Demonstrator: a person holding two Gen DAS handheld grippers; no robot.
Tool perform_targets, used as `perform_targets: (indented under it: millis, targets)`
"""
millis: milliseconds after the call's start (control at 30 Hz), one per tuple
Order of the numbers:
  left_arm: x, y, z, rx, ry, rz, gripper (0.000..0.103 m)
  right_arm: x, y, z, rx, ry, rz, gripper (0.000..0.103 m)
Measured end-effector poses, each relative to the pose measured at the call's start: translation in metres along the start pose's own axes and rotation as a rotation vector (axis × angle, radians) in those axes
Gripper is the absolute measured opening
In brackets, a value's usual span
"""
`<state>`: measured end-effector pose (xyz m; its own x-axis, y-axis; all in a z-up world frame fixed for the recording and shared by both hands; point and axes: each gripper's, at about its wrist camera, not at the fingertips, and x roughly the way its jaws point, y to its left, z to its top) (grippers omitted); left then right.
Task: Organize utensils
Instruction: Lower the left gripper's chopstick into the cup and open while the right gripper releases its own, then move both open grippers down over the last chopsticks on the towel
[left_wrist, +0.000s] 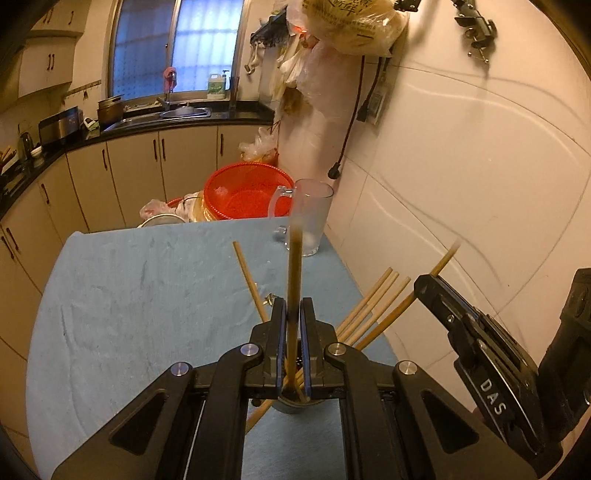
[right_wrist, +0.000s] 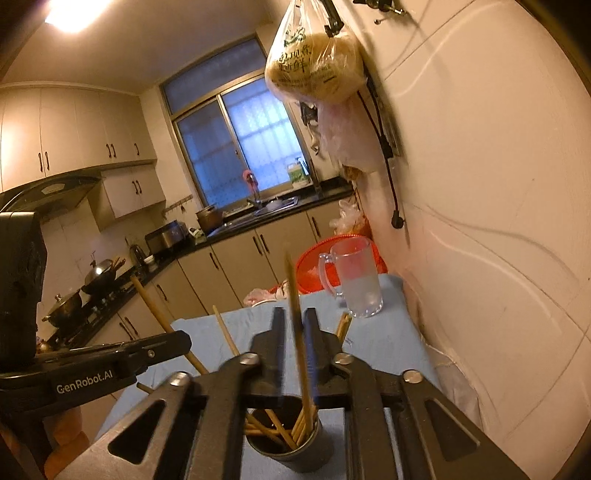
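A dark cup (right_wrist: 291, 448) stands on the blue-covered table (left_wrist: 129, 295) and holds several wooden chopsticks (right_wrist: 301, 424) that fan out over its rim. My left gripper (left_wrist: 292, 303) is shut on a dark brown chopstick (left_wrist: 294, 266) that stands nearly upright above the cup (left_wrist: 291, 406), which the fingers mostly hide. My right gripper (right_wrist: 294, 315) hovers over the same cup with its jaws slightly apart. A pale chopstick (right_wrist: 295, 302) stands loosely between them, its lower end inside the cup. In each wrist view the other gripper shows at the side: the right gripper (left_wrist: 428, 286), the left gripper (right_wrist: 181, 341).
A clear glass mug (left_wrist: 310, 221) stands at the table's far right corner, close to the white wall (left_wrist: 461, 166). Behind the table sits a red basket (left_wrist: 243, 195). Kitchen cabinets and a black counter (left_wrist: 110, 133) run along the left and back.
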<state>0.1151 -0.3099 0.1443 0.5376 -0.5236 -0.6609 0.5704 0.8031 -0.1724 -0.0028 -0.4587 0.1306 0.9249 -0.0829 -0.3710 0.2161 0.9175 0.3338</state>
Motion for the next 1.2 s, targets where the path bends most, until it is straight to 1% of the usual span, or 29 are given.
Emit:
perform_targets:
  millis: [33, 100, 133, 200, 267, 300, 333, 367, 400, 433, 500, 533, 600, 700, 733, 767, 867, 967, 1033, 1067, 1133, 1200]
  targets:
    - [-0.001, 0.001, 0.000, -0.006, 0.001, -0.003, 0.007, -0.001, -0.001, 0.000, 0.008, -0.003, 0.000, 0.035]
    - [-0.004, 0.003, 0.001, -0.013, -0.003, -0.004, 0.011, -0.008, -0.002, 0.000, 0.019, -0.028, 0.000, 0.045]
    - [-0.007, 0.004, 0.000, -0.016, -0.007, -0.004, 0.014, -0.010, -0.001, 0.001, 0.017, -0.034, -0.002, 0.045]
    - [-0.014, 0.005, 0.002, -0.027, -0.022, -0.004, 0.032, -0.018, 0.001, 0.003, 0.014, -0.047, -0.010, 0.046]
    - [-0.023, 0.006, 0.001, -0.032, -0.047, 0.004, 0.034, -0.027, 0.002, 0.004, 0.017, -0.062, -0.014, 0.053]
    - [-0.028, 0.006, 0.001, -0.032, -0.055, 0.006, 0.035, -0.032, 0.003, 0.005, 0.018, -0.069, -0.017, 0.058]
    - [-0.035, 0.008, -0.001, -0.035, -0.064, 0.005, 0.036, -0.037, 0.003, 0.005, 0.020, -0.079, -0.026, 0.068]
    - [-0.039, 0.009, -0.001, -0.039, -0.070, 0.005, 0.045, -0.043, 0.004, 0.005, 0.022, -0.091, -0.044, 0.074]
    - [-0.047, 0.012, -0.002, -0.046, -0.087, 0.011, 0.055, -0.049, 0.004, 0.005, 0.024, -0.104, -0.065, 0.087]
    - [-0.055, 0.015, -0.004, -0.054, -0.112, 0.027, 0.060, -0.056, 0.005, 0.004, 0.028, -0.116, -0.082, 0.098]
    - [-0.069, 0.022, -0.008, -0.068, -0.151, 0.063, 0.071, -0.065, 0.006, 0.003, 0.032, -0.128, -0.120, 0.103]
    - [-0.079, 0.028, -0.012, -0.077, -0.172, 0.087, 0.075, -0.069, 0.006, 0.000, 0.032, -0.121, -0.167, 0.103]
    - [-0.092, 0.040, -0.018, -0.095, -0.189, 0.113, 0.089, -0.072, 0.006, -0.005, 0.036, -0.088, -0.224, 0.103]
    - [-0.107, 0.065, -0.033, -0.129, -0.189, 0.153, 0.091, -0.070, 0.003, -0.018, 0.058, -0.017, -0.244, 0.103]
    - [-0.109, 0.078, -0.041, -0.133, -0.165, 0.181, 0.091, -0.068, 0.003, -0.025, 0.054, 0.025, -0.236, 0.103]
    - [-0.110, 0.087, -0.046, -0.137, -0.148, 0.193, 0.091, -0.067, 0.005, -0.030, 0.050, 0.052, -0.227, 0.103]
    - [-0.105, 0.121, -0.071, -0.163, -0.063, 0.253, 0.091, -0.063, 0.016, -0.050, 0.024, 0.128, -0.176, 0.103]
    - [-0.091, 0.159, -0.101, -0.214, 0.055, 0.304, 0.091, -0.060, 0.032, -0.071, -0.019, 0.187, -0.138, 0.103]
    - [-0.075, 0.188, -0.125, -0.260, 0.163, 0.307, 0.091, -0.055, 0.043, -0.084, -0.047, 0.224, -0.110, 0.103]
    - [-0.070, 0.196, -0.134, -0.278, 0.194, 0.308, 0.090, -0.052, 0.049, -0.092, -0.060, 0.247, -0.096, 0.103]
    - [-0.053, 0.218, -0.154, -0.329, 0.275, 0.309, 0.086, -0.044, 0.060, -0.107, -0.078, 0.300, -0.071, 0.103]
    - [-0.038, 0.230, -0.168, -0.359, 0.337, 0.296, 0.073, -0.037, 0.070, -0.121, -0.086, 0.341, -0.051, 0.103]
